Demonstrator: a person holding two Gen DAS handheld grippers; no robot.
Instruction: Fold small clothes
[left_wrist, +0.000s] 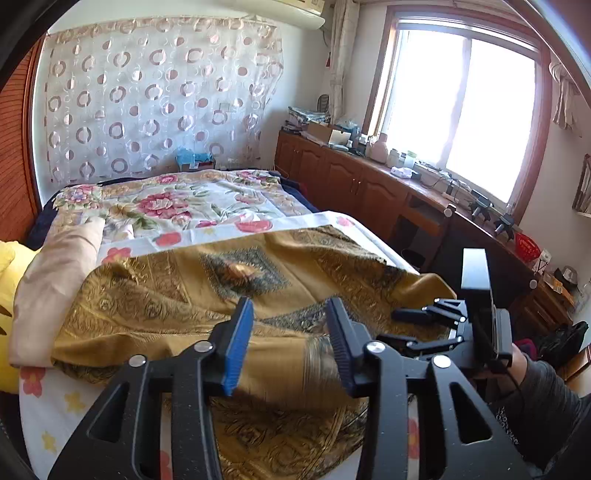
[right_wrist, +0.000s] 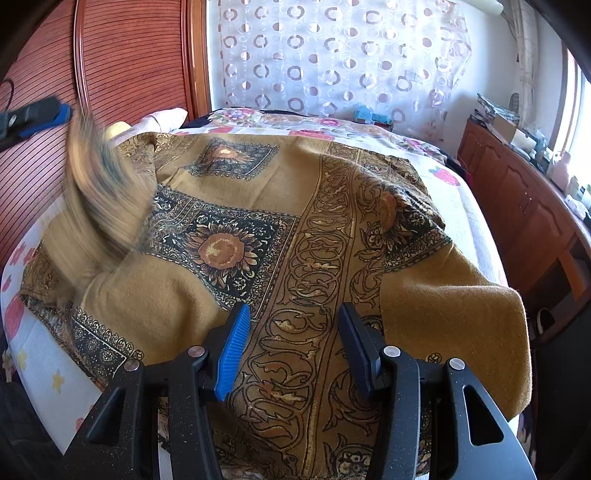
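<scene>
Directly beneath both parted claws (unheld), the scarf (right_wrist: 258, 206)

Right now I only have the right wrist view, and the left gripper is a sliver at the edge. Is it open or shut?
Observer: Open. In the left wrist view the left gripper has its jaws wide apart, and the cloth lies below them, not pinched.
Operator: Anything on the bed past the cloth's left edge?
Observer: A pale pink rolled quilt lies right against that edge.
Operator: Where does my right gripper sit, seen from outside?
Observer: The right gripper is at the cloth's right edge, near the side of the bed.
</scene>
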